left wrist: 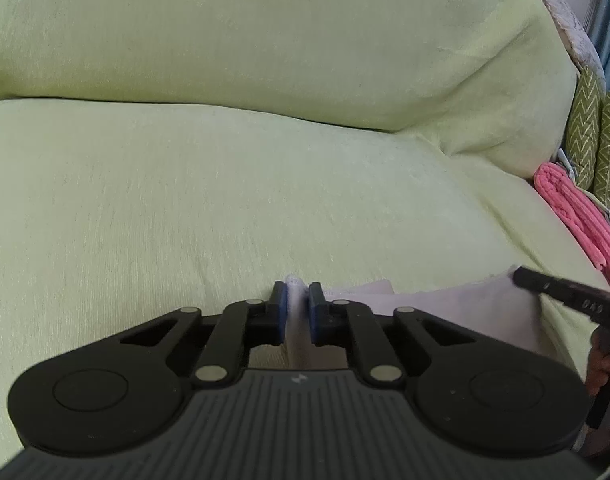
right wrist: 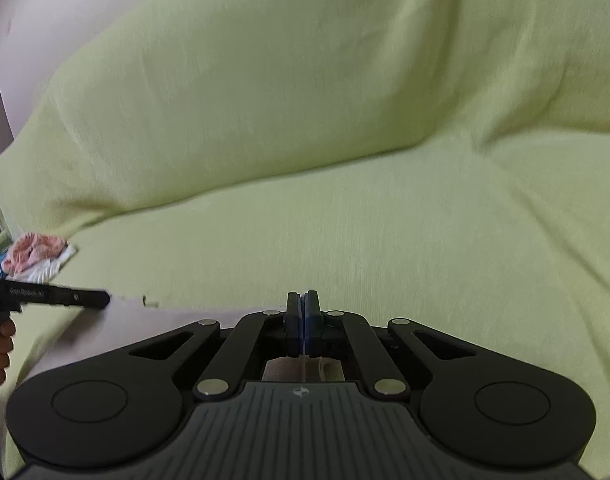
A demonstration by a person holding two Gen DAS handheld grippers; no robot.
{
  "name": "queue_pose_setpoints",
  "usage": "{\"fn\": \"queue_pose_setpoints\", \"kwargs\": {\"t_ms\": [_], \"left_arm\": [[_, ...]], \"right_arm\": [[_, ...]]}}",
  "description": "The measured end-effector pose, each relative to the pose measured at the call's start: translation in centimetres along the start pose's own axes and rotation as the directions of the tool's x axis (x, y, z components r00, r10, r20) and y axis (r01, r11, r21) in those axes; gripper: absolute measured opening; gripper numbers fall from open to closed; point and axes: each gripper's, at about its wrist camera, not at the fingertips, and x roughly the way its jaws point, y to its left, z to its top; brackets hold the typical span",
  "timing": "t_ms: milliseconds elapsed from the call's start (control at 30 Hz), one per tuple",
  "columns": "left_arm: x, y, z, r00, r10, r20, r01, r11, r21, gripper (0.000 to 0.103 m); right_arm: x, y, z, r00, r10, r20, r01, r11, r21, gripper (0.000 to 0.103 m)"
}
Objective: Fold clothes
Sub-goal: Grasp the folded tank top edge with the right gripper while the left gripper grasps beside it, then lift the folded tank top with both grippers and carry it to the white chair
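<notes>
So here's where I'm at: both grippers are holding one pale pinkish-white cloth over the couch, which has a light green cover on it. The left gripper has its fingers clamped on a bunched bit of the cloth's edge; you can see white fabric squeezed between the blue pads. The right gripper has its fingers pressed nearly flat together, with what looks like a thin edge of the same cloth pinched in between.

My guess on why it's held like this: pinching two points along one edge keeps that edge stretched out between the grippers, so the rest hangs or drapes down toward me and can be laid flat or doubled over cleanly. The cloth's long axis runs side to side, from one gripper to the other, roughly parallel to the couch's front edge. How far it hangs below, I can't see, since the gripper bodies block it.

Off at the right end of the seat there's a pink cloth already folded, and a loose heap of pink and white clothes sits at the left end.

Can't say which fold this is.
</notes>
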Motion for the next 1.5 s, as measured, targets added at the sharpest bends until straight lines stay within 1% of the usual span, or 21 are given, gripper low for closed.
{"fn": "queue_pose_setpoints", "kwargs": {"t_ms": [67, 200, 267, 333, 400, 467, 500, 567, 600, 667, 733, 833, 933, 967, 1033, 1100, 1133, 1200, 1300, 1467, 1500], "left_arm": [[0.0, -0.2, 0.0, 1.000, 0.008, 0.003, -0.008, 1.000, 0.012, 0.007], [0.1, -0.5, -0.1, 1.000, 0.024, 0.009, -0.024, 0.999, 0.035, 0.008], [0.2, -0.6, -0.1, 0.999, 0.032, 0.012, -0.032, 0.998, 0.046, 0.011], [-0.3, -0.5, -0.1, 0.999, 0.035, 0.011, -0.036, 0.998, 0.045, 0.011], [-1.7, 0.6, 0.0, 1.000, -0.001, 0.000, 0.001, 1.000, -0.011, 0.012], [-2.7, 2.5, -0.3, 0.997, -0.074, -0.033, 0.069, 0.990, -0.122, 0.016], [-3.0, 3.5, -0.6, 0.993, -0.113, -0.044, 0.103, 0.978, -0.179, 0.017], [-2.6, 4.9, -1.1, 0.978, -0.191, -0.079, 0.163, 0.947, -0.275, 0.019], [-2.0, 5.4, -1.4, 0.971, -0.218, -0.102, 0.178, 0.935, -0.307, 0.020], [-1.2, 6.4, -1.9, 0.958, -0.272, -0.096, 0.218, 0.902, -0.373, 0.021], [-0.3, 7.3, -1.9, 0.936, -0.340, -0.087, 0.269, 0.854, -0.445, 0.021], [1.4, 7.7, -1.9, 0.909, -0.410, -0.069, 0.323, 0.801, -0.505, 0.019], [2.3, 7.3, -1.7, 0.905, -0.422, -0.061, 0.339, 0.800, -0.496, 0.017], [2.4, 7.2, -1.7, 0.903, -0.425, -0.057, 0.346, 0.800, -0.491, 0.016], [2.7, 6.8, -1.6, 0.906, -0.420, -0.056, 0.346, 0.811, -0.472, 0.013], [2.4, 6.5, -1.5, 0.915, -0.398, -0.061, 0.332, 0.832, -0.445, 0.013], [2.3, 6.4, -1.5, 0.918, -0.392, -0.063, 0.328, 0.838, -0.436, 0.013], [2.1, 6.2, -1.4, 0.922, -0.381, -0.065, 0.321, 0.848, -0.423, 0.013], [1.8, 6.2, -1.5, 0.926, -0.373, -0.067, 0.314, 0.855, -0.414, 0.013], [1.8, 5.9, -1.2, 0.929, -0.364, -0.070, 0.306, 0.860, -0.410, 0.014], [1.8, 5.8, -1.2, 0.930, -0.362, -0.069, 0.305, 0.861, -0.406, 0.014]], "right_arm": [[0.0, 0.0, 0.1, 1.000, -0.017, -0.001, 0.017, 1.000, -0.004, 0.000], [1.4, 0.1, -0.8, 0.994, -0.084, -0.072, 0.082, 0.996, -0.034, 0.000], [1.6, 0.6, -1.1, 0.992, -0.105, -0.068, 0.100, 0.992, -0.081, 0.000], [1.5, 1.0, -1.1, 0.990, -0.119, -0.075, 0.112, 0.989, -0.092, 0.000], [1.4, 0.7, -1.2, 0.990, -0.119, -0.080, 0.113, 0.990, -0.080, 0.000], [1.1, 0.4, -1.2, 0.989, -0.122, -0.088, 0.118, 0.992, -0.054, 0.003], [1.1, 0.2, -1.2, 0.989, -0.120, -0.092, 0.117, 0.992, -0.035, 0.006], [0.9, -0.2, -1.3, 0.989, -0.114, -0.096, 0.114, 0.993, -0.005, 0.006], [0.8, -0.2, -1.3, 0.989, -0.112, -0.098, 0.113, 0.994, 0.006, 0.007], [0.8, 0.0, -1.3, 0.988, -0.116, -0.098, 0.116, 0.993, 0.002, 0.009], [0.8, 0.2, -1.3, 0.988, -0.118, -0.097, 0.119, 0.993, -0.004, 0.011], [0.7, 0.1, -1.3, 0.989, -0.114, -0.096, 0.114, 0.993, 0.003, 0.012], [0.6, -1.0, -1.2, 0.992, -0.078, -0.096, 0.085, 0.994, 0.072, 0.013], [0.6, -1.4, -1.1, 0.993, -0.065, -0.095, 0.074, 0.993, 0.097, 0.015], [0.4, -2.3, -1.1, 0.994, -0.023, -0.106, 0.039, 0.987, 0.154, 0.024], [0.1, -3.3, -1.3, 0.992, 0.032, -0.122, -0.005, 0.976, 0.215, 0.038], [-0.1, -3.8, -1.3, 0.990, 0.059, -0.130, -0.026, 0.969, 0.246, 0.039], [-0.4, -4.8, -1.5, 0.983, 0.115, -0.141, -0.067, 0.949, 0.308, 0.041], [-0.9, -6.2, -1.7, 0.968, 0.198, -0.152, -0.124, 0.909, 0.398, 0.041], [-1.6, -8.5, -2.0, 0.930, 0.333, -0.152, -0.206, 0.818, 0.537, 0.041], [-1.2, -8.3, -1.9, 0.924, 0.350, -0.154, -0.218, 0.814, 0.538, 0.041]]}}
